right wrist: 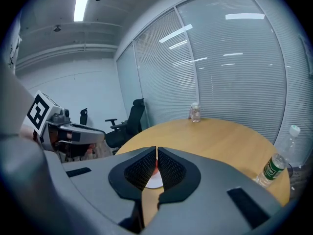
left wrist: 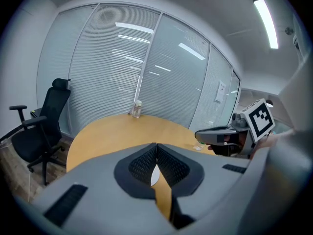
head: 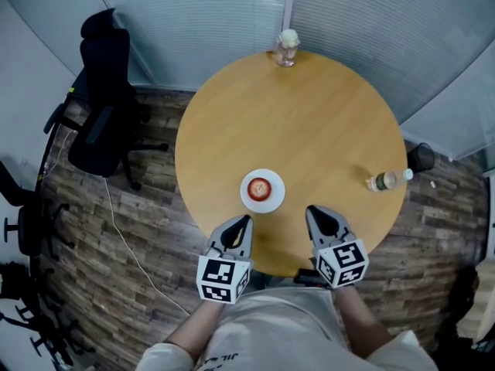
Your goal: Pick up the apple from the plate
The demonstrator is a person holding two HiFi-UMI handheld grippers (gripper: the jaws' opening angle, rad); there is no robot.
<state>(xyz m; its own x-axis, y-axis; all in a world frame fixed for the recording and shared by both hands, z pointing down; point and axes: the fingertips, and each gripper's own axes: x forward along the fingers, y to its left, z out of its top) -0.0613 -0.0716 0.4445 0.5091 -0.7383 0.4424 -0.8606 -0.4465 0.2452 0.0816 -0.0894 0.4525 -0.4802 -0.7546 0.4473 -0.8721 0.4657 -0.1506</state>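
Left gripper view: left gripper point(left wrist: 156, 146) closed, mesh pads meeting at the tips, nothing gripped; white sliver of the plate point(left wrist: 154, 176) glimpsed through the gap beneath them. Right gripper view: right gripper point(right wrist: 156, 150) likewise closed and empty, the same plate peeking through behind its pads.

Head view, all placed from the plate: apple point(head: 259, 187) at the plate's centre, untouched. Left gripper near the plate's near-left rim, right gripper near its near-right rim, both apart from it, tips angled inward toward it. Only a strip of round wooden table point(head: 309, 122) between each tip and the rim.

Farther out: clear jar point(head: 287, 49) well beyond the plate at the table's far edge. Plastic bottle point(head: 387, 180) with green label well to the plate's right, near the table edge; small dark object point(head: 421, 157) on the floor past that bottle. Black office chair point(head: 104, 114) well to the plate's left, off the table, beside a pale cable point(head: 124, 238) trailing over the plank floor point(head: 155, 284). Glass wall with blinds point(head: 216, 14) behind the jar.
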